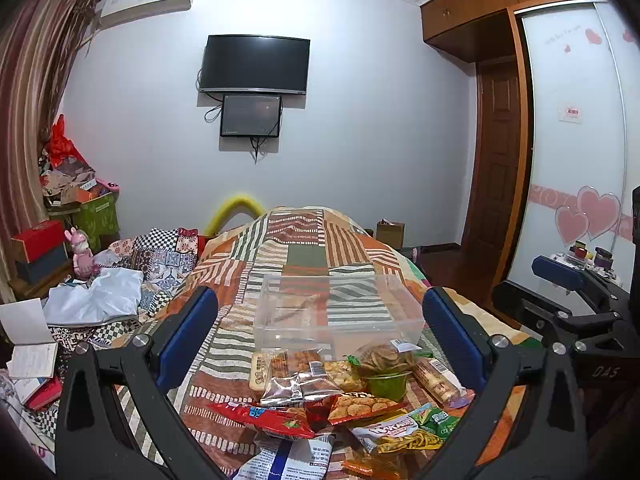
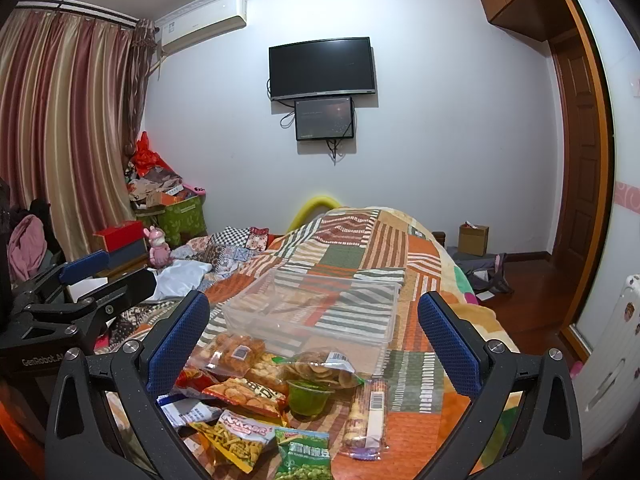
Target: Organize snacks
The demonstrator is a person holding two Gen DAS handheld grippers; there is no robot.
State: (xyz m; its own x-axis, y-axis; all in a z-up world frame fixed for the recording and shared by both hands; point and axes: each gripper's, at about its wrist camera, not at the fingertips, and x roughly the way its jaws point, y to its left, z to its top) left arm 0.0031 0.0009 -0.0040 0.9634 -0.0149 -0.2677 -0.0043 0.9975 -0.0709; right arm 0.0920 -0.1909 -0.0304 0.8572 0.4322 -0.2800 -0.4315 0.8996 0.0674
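Left gripper point(image 1: 320, 328) is seen spread wide, nothing held between its blue pads point(image 1: 188, 332); it is raised above the snack pile. Right gripper point(image 2: 314, 332) is likewise spread wide and empty, blue pads point(image 2: 176, 336) either side of the pile. The right gripper is also caught at the right edge of the left wrist view, and the left gripper at the left edge of the right wrist view.

Directly ahead of both claws a clear plastic container point(image 1: 338, 312) is set on the patchwork bedspread point(image 1: 304, 248), with no snacks visible inside. Just in front of its near wall the snacks are heaped, several overlapping: a green jelly cup point(image 2: 310, 396) upright, a bag of round crackers point(image 2: 320, 368) touching the container's near wall, a fried-snack bag point(image 2: 236, 350) to the left, a cracker pouch point(image 2: 244, 394), a yellow noodle-snack bag point(image 2: 236, 434), a green pea bag point(image 2: 304, 456), and a long biscuit sleeve point(image 2: 370, 416) lying to the right of the cup. A red packet point(image 1: 264, 418) and a silver-foil packet point(image 1: 296, 388) are seen in the left wrist view.

Beyond, a wall TV point(image 1: 255, 64) is mounted on the wall.
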